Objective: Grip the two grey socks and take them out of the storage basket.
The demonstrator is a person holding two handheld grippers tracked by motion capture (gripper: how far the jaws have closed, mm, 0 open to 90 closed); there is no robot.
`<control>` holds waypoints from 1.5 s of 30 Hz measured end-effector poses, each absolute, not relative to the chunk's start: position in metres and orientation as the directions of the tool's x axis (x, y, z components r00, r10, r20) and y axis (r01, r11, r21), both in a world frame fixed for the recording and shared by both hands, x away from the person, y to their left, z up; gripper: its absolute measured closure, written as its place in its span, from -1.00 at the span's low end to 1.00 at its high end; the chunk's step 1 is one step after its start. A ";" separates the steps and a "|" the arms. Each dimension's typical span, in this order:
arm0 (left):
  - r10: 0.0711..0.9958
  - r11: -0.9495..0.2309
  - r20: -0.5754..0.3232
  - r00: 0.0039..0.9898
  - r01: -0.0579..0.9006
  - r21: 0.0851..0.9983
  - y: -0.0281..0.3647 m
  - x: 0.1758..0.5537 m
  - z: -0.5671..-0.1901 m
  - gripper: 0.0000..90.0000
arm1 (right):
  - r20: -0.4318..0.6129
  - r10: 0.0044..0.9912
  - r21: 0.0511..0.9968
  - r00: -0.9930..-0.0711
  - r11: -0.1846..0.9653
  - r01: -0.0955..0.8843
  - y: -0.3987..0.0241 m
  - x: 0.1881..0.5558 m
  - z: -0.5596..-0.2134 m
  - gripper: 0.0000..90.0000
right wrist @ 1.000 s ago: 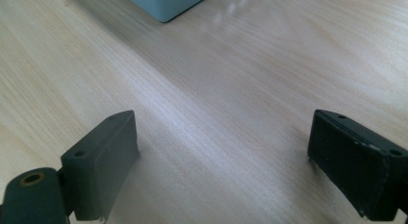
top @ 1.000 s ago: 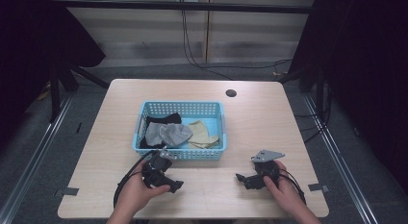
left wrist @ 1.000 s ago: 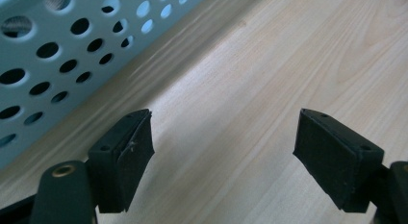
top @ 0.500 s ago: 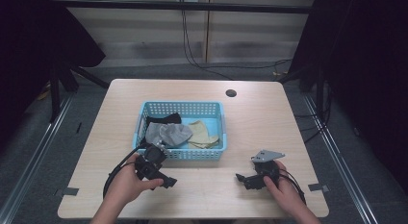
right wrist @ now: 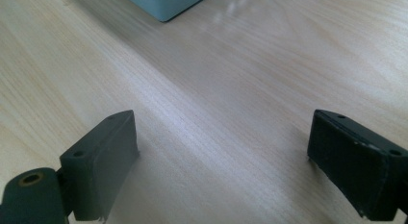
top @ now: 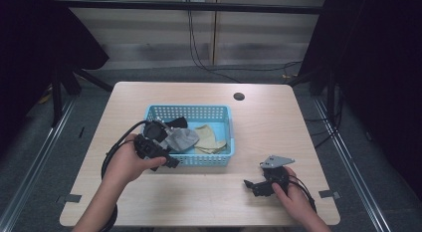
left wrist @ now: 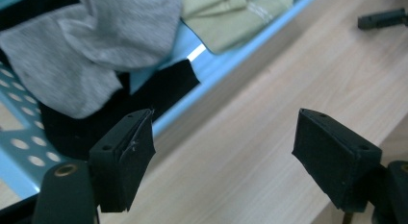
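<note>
Hovering wide open, left gripper (top: 164,155) holds nothing beside basket (top: 219,112).

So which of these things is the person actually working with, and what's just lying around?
Seems part of the job (judging by the left tool's position):
- blue basket
- grey cloth, black cloth, tan cloth
- left tool, open at the basket's near edge

Just there:
- right tool, open on the table
- dark hole

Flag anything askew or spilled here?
Nothing spilled or damaged. One thing: black cloth droops over the near rim of the basket beside the grey cloth. Both tools, left and right, open and empty.
</note>
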State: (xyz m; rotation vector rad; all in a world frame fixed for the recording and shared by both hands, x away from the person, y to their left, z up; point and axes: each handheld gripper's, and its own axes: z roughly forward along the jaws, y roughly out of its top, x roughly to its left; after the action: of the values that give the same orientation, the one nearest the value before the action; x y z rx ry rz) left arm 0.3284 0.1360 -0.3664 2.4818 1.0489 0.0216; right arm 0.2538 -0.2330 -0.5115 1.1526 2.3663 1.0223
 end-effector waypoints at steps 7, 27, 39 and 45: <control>0.711 -0.589 -0.159 0.685 0.704 0.398 0.133 0.348 -0.363 -0.52 | 0.024 0.779 0.721 -0.626 0.421 0.551 -0.233 0.254 -0.512 -0.79; 0.816 -0.464 -0.172 0.552 0.802 0.376 0.137 0.407 -0.401 -0.29 | 0.028 0.780 0.720 -0.625 0.418 0.554 -0.233 0.253 -0.511 -0.79; 0.839 -0.434 -0.179 0.514 0.831 0.348 0.126 0.423 -0.428 -0.30 | 0.029 0.780 0.719 -0.625 0.418 0.556 -0.233 0.253 -0.511 -0.79; 0.851 -0.417 -0.168 0.498 0.835 0.359 0.124 0.431 -0.428 -0.24 | 0.031 0.780 0.719 -0.625 0.417 0.556 -0.233 0.253 -0.511 -0.79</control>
State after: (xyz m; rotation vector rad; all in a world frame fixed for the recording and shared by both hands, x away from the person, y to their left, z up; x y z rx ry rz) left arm 0.4309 0.1238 -0.4281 2.3512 1.3992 0.0560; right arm 0.2528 -0.2329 -0.5113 1.1562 2.3679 1.0252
